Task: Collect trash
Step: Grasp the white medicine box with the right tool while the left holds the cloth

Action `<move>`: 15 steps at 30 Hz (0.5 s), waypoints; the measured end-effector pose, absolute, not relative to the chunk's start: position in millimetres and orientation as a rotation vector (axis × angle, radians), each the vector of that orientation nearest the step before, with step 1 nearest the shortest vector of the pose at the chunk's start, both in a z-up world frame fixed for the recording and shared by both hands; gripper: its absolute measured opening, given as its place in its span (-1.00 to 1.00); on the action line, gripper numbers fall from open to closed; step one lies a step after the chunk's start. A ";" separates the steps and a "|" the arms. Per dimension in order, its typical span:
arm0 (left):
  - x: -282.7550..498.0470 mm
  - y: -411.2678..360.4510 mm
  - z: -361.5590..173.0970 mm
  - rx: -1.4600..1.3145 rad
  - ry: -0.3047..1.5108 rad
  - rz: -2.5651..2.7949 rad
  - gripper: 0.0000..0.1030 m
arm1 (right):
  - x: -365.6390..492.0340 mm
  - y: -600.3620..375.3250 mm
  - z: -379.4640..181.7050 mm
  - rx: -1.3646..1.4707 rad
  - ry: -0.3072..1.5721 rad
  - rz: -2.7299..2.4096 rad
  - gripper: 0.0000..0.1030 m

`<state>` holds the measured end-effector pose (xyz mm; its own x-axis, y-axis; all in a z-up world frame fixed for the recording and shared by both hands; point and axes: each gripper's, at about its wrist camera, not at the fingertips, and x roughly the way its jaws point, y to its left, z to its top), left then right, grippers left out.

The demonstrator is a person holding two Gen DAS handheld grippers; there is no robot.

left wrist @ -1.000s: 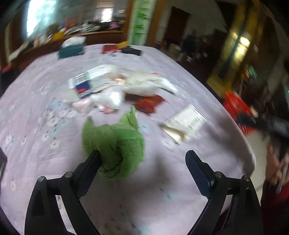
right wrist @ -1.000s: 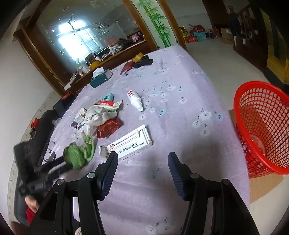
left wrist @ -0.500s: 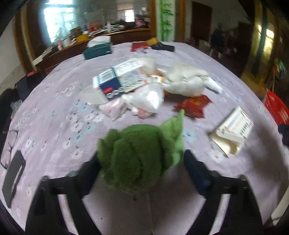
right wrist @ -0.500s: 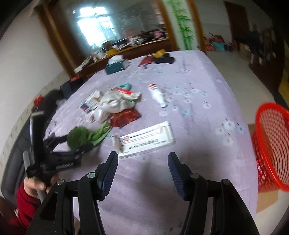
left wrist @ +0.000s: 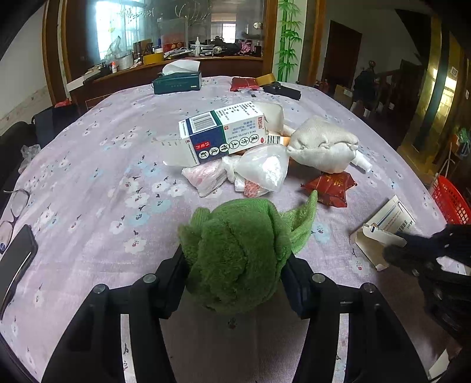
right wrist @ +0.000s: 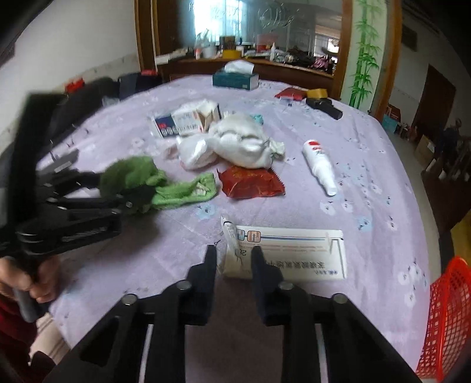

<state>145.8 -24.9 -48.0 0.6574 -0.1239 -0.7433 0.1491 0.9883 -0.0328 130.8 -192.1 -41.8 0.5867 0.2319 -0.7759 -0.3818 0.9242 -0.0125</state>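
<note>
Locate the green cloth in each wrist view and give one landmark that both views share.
Left wrist: green cloth low centre, squeezed by the left gripper.
Right wrist: green cloth left of centre, on the purple tablecloth.
Shared landmark: red wrapper, just beyond the cloth.

A broad worktop under a lilac cloth printed with small flowers (left wrist: 88, 165) fills the room's middle. Behind it a dark wooden sideboard (left wrist: 182, 66) stands below a large wood-framed glass pane (left wrist: 164, 26) admitting daylight. A painted green bamboo panel (left wrist: 290, 38) flanks a dark wooden door (left wrist: 343, 56). White walls (right wrist: 73, 38).
</note>
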 end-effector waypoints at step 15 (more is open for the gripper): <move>137.4 -11.5 -36.4 -0.066 0.755 -0.190 0.00 | 104.0 -225.5 3.8 0.076 0.720 0.379 -0.93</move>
